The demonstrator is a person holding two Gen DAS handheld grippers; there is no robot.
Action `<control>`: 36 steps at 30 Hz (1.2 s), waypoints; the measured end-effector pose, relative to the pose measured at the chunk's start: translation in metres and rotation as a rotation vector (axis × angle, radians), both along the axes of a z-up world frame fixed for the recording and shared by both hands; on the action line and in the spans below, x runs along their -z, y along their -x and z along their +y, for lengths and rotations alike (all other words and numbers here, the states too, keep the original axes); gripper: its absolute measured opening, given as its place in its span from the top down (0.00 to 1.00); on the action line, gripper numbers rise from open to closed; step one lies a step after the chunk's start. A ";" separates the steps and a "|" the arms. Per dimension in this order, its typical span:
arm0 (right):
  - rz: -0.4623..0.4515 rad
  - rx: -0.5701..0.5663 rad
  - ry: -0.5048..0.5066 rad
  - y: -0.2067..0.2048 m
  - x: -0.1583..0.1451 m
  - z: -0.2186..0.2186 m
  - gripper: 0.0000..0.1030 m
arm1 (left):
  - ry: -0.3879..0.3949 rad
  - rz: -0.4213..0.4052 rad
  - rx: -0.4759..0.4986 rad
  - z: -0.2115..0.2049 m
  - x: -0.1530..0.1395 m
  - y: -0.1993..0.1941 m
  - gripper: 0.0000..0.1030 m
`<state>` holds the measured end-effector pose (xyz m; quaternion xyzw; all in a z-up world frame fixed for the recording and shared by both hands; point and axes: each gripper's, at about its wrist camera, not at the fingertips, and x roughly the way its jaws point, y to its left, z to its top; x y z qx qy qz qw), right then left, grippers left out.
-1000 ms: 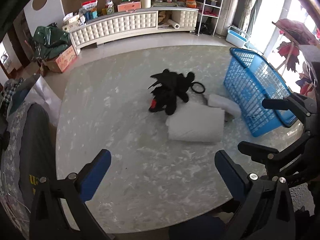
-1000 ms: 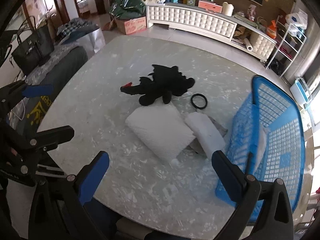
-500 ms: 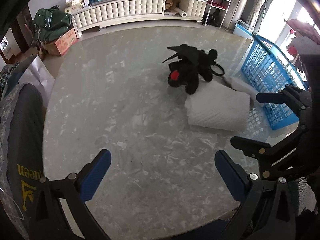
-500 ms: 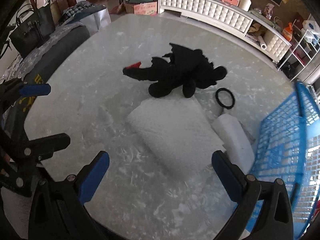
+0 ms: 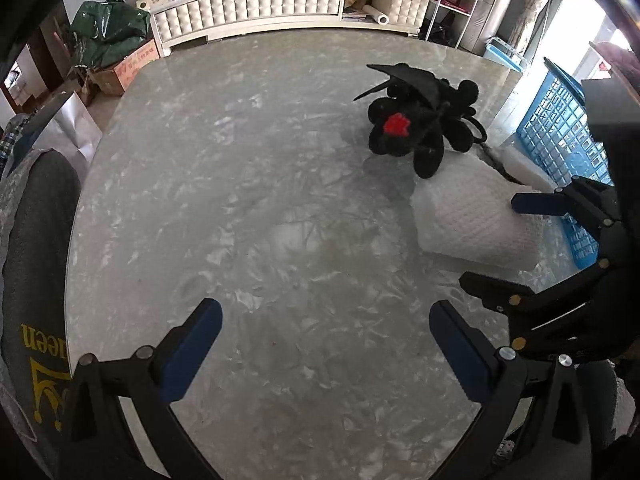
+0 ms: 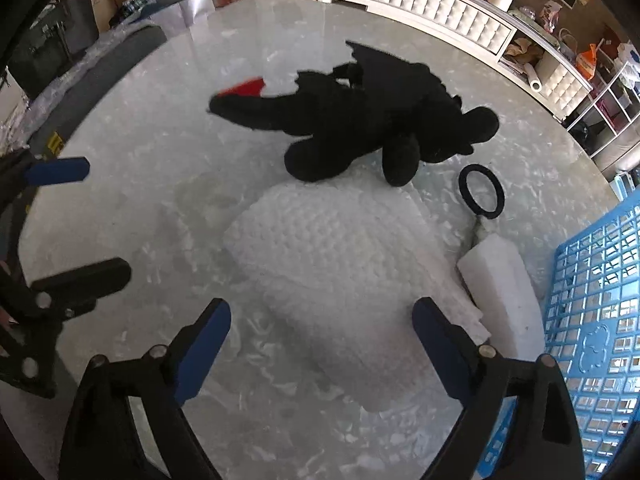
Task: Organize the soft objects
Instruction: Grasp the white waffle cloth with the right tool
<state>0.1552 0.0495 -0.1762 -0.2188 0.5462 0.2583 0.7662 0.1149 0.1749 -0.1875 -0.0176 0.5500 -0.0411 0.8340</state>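
My right gripper (image 6: 322,320) and left gripper (image 5: 326,322) both gape empty; only the right view shows the black ring (image 6: 481,193), seemingly just beside the plush dragon (image 6: 368,124).

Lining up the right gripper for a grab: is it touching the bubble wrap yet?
Apart. In the right wrist view, the open right gripper hangs over the bubble wrap, and both fingertips show clear of it.

left wrist view looks across the table (image 5: 248,216) from farther back; right wrist view sits close; both share the plush dragon (image 5: 420,120) (image 6: 372,120).
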 end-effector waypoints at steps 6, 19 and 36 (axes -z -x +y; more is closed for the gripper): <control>-0.046 -0.006 0.048 -0.001 0.006 0.005 0.27 | 0.012 0.016 0.000 0.001 0.010 -0.004 0.00; -0.065 0.017 -0.002 0.002 -0.002 -0.018 0.75 | 0.046 0.008 -0.004 0.001 0.011 -0.001 0.00; -0.007 -0.021 -0.083 0.045 -0.031 -0.027 0.88 | 0.103 -0.043 -0.029 0.000 -0.025 0.020 0.00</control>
